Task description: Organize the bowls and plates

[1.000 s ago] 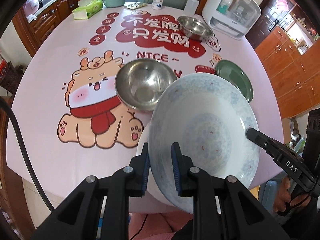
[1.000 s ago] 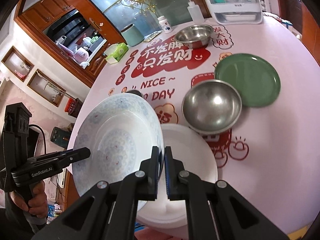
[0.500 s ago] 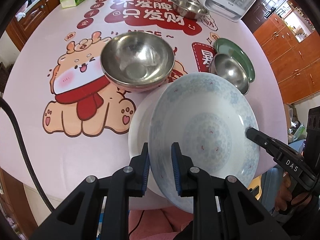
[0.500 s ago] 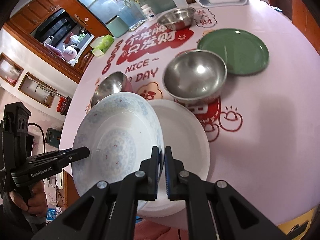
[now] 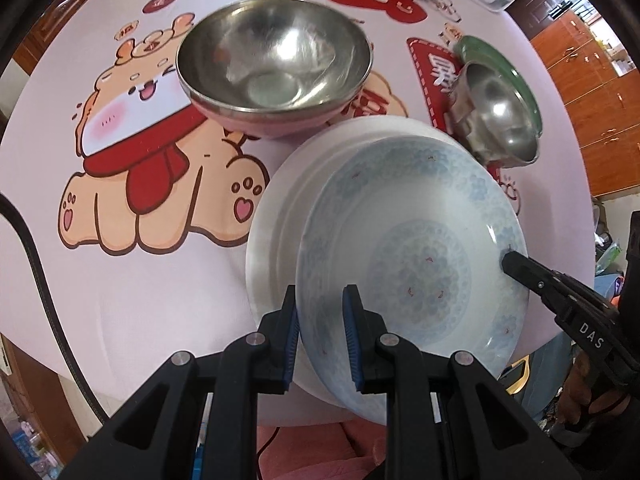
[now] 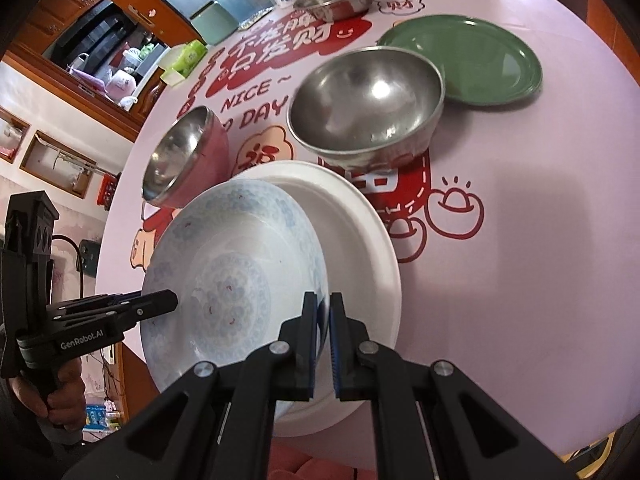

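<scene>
"NICE ~ DAY" on tablecloth [image 6: 540, 208]; "GenRobot.AI" on left gripper [image 6: 160, 304]; "DAS" on right gripper [image 5: 516, 262].

Tilted blue-patterned bowl [image 5: 416, 256] over white plate [image 5: 276, 216], steel bowls [image 5: 272, 60] and green plate [image 6: 476, 60] beyond

The left gripper [image 5: 320, 328] clamps the near rim of the blue-patterned plate [image 5: 416, 280], tilted over the white plate [image 5: 276, 236]. The right gripper [image 5: 510, 260] grips its rim at three o'clock. A steel bowl [image 5: 276, 68] sits at twelve o'clock.
</scene>
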A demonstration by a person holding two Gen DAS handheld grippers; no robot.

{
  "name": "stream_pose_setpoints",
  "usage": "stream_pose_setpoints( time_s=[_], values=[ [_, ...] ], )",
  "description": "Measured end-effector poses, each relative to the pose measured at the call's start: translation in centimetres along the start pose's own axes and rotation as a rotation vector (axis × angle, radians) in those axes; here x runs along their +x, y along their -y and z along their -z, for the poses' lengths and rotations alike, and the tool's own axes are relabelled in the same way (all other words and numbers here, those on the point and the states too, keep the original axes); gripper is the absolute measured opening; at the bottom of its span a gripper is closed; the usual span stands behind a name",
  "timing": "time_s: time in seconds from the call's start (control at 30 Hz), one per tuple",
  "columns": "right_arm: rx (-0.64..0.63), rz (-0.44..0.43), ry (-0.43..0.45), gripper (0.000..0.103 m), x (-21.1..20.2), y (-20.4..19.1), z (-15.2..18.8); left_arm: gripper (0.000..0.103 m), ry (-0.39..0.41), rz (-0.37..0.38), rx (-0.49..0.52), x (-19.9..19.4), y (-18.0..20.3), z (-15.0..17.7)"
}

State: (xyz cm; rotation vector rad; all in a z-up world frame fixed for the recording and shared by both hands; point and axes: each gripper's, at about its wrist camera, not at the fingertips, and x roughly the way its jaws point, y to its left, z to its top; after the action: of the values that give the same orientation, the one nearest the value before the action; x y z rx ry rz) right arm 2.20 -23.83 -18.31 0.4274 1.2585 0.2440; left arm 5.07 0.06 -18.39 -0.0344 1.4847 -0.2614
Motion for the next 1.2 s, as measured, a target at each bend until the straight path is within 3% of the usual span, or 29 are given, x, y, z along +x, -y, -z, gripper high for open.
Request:
stream_pose_setpoints(
  time_s=[0.57, 1.2],
  values=[
    [-0.082, 0.062, -0.068, 0.007, 2.1, 0.2, -1.5, 0.019, -0.054, -0.022, -0.041, 3.7, 0.8, -2.4],
    [-0.087, 0.124, -0.047, 0.010, 1.9, -0.5, -1.1, 0.019, -0.026, -0.035, 0.011, 3.2, 1.6, -1.8]
  ],
)
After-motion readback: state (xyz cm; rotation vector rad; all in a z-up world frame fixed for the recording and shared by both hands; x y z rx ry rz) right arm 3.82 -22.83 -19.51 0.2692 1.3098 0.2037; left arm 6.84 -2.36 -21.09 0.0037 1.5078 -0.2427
